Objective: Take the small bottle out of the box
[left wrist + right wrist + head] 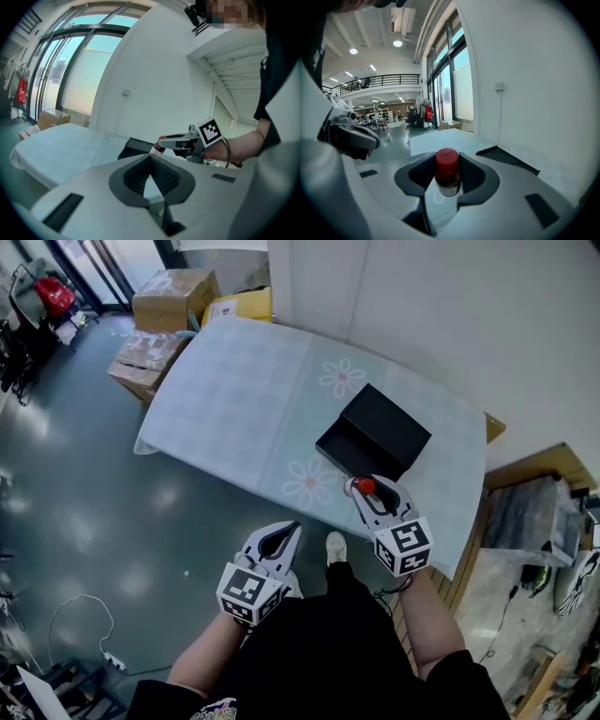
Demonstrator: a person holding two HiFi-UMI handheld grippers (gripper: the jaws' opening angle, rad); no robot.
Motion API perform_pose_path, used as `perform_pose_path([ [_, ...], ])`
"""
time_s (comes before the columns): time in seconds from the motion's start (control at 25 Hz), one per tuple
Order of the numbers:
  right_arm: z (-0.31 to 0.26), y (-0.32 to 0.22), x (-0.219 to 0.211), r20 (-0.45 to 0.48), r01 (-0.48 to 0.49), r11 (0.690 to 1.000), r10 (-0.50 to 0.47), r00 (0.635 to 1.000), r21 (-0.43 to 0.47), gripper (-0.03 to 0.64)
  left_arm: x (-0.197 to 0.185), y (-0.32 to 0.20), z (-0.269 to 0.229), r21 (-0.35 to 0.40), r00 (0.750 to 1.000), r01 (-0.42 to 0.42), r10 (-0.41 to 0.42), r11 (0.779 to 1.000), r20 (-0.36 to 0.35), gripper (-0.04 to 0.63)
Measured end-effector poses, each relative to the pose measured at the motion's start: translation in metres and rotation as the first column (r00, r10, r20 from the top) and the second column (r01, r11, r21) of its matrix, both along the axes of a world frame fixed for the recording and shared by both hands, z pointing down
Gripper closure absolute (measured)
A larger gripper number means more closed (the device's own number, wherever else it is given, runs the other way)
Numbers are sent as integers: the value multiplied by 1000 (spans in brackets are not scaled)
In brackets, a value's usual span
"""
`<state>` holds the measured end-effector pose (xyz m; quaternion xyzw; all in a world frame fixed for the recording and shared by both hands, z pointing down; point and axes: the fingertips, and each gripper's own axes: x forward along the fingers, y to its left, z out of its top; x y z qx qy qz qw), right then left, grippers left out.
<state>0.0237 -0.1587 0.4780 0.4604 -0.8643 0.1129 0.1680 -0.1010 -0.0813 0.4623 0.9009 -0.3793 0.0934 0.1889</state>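
A small bottle with a red cap (366, 487) is held upright over the near edge of the table (234, 390), with my right gripper (362, 487) shut on it. In the right gripper view the bottle (447, 171) stands between the two dark pads (473, 176). The open black box (373, 435) lies on the pale cloth just beyond it, and its black edge (506, 157) shows to the right. My left gripper (283, 536) hangs below the table edge, shut and empty. The left gripper view shows the right gripper (161, 140) with the bottle (158, 149) in front of the box (136, 146).
Cardboard boxes (173, 296) and a yellow package (239, 306) stand on the floor past the table's far left end. A wooden shelf unit (525, 512) is at the right. A white wall runs behind the table. A power strip (108, 659) lies on the floor at lower left.
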Motion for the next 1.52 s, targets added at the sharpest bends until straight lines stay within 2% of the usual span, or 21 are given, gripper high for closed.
perform_pose_path([
  [0.44, -13, 79, -11, 8, -114, 993, 114, 993, 22, 453, -7, 46, -6, 37, 988, -155, 155, 987, 2, 568],
  [0.8, -18, 133, -13, 9, -146, 989, 146, 989, 15, 453, 7, 79, -10, 37, 971, -239, 239, 970, 0, 568],
  [1.12, -22, 158, -1, 25, -146, 989, 145, 989, 23, 453, 29, 96, -11, 44, 965, -262, 262, 964, 15, 568],
  [1.52, -29, 181, 25, 41, -69, 997, 68, 997, 31, 453, 67, 121, -20, 55, 978, -209, 208, 976, 26, 568],
])
